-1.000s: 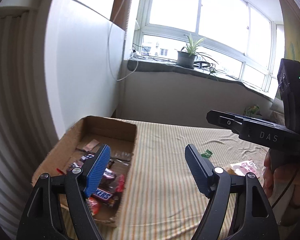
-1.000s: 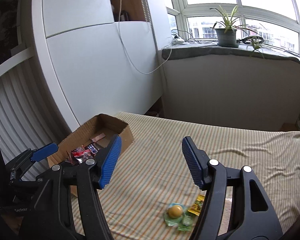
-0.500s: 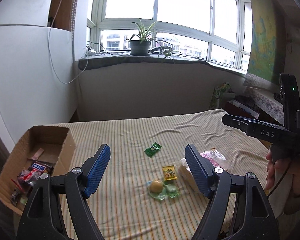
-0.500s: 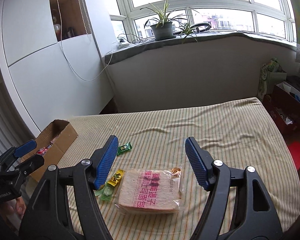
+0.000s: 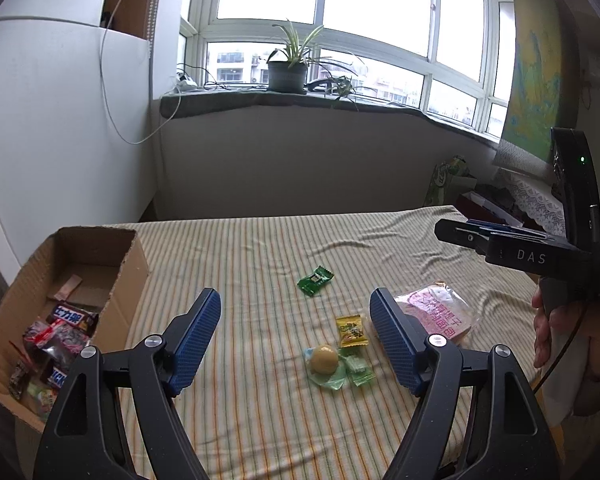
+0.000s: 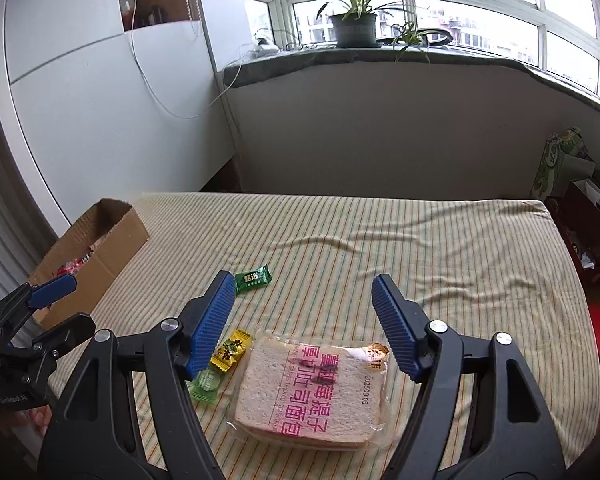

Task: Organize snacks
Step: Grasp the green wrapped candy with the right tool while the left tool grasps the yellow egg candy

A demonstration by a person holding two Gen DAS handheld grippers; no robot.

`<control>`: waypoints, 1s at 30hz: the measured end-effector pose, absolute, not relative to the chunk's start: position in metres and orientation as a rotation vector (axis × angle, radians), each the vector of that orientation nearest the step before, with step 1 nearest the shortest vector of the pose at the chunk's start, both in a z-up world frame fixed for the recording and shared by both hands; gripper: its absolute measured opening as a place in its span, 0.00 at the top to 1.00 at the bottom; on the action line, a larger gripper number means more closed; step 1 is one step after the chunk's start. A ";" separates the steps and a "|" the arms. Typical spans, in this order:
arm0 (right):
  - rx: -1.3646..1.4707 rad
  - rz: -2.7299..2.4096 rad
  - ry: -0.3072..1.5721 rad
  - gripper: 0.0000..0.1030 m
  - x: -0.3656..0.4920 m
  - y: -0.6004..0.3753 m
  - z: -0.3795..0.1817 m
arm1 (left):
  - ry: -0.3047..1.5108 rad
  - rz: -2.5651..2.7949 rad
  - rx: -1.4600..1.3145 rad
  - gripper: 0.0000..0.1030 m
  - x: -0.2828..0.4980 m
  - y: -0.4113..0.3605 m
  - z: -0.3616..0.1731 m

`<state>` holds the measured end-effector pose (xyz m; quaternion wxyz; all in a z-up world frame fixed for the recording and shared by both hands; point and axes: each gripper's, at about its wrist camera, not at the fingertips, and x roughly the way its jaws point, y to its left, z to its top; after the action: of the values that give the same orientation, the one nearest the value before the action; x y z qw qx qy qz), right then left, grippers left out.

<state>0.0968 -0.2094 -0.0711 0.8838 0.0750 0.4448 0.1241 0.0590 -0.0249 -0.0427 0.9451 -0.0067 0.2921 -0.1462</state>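
A wrapped slice of bread with pink print (image 6: 312,392) lies on the striped bed, just below my right gripper (image 6: 304,320), whose jaws are opening with nothing between them. Beside the bread lie a yellow candy (image 6: 230,350), a light green candy (image 6: 206,384) and, farther off, a dark green candy (image 6: 253,278). My left gripper (image 5: 296,338) is open and empty above the bed. Ahead of it sit the dark green candy (image 5: 315,280), the yellow candy (image 5: 352,331), a round yellow sweet in clear wrap (image 5: 326,360) and the bread (image 5: 440,314). The cardboard box (image 5: 130,264) at left holds several wrapped bars.
The box (image 6: 112,236) stands at the bed's left edge by a white wall. The right gripper's body and a hand (image 5: 548,332) show at the right of the left wrist view. A windowsill with a potted plant (image 6: 354,24) runs behind; boxes and bags stand right of the bed.
Both grippers swung right, away from the box, and dipped toward the loose snacks. The bread came to lie under the right gripper, whose jaws widened.
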 end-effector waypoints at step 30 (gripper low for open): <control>-0.304 0.584 1.333 0.56 0.209 -0.080 -0.181 | 0.844 -0.366 -0.072 0.46 0.090 -0.053 -0.132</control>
<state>0.2086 -0.0800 -0.1811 0.7362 -0.1385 0.6068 0.2659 0.0900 -0.0525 -0.1324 0.8954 -0.0345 0.4073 -0.1766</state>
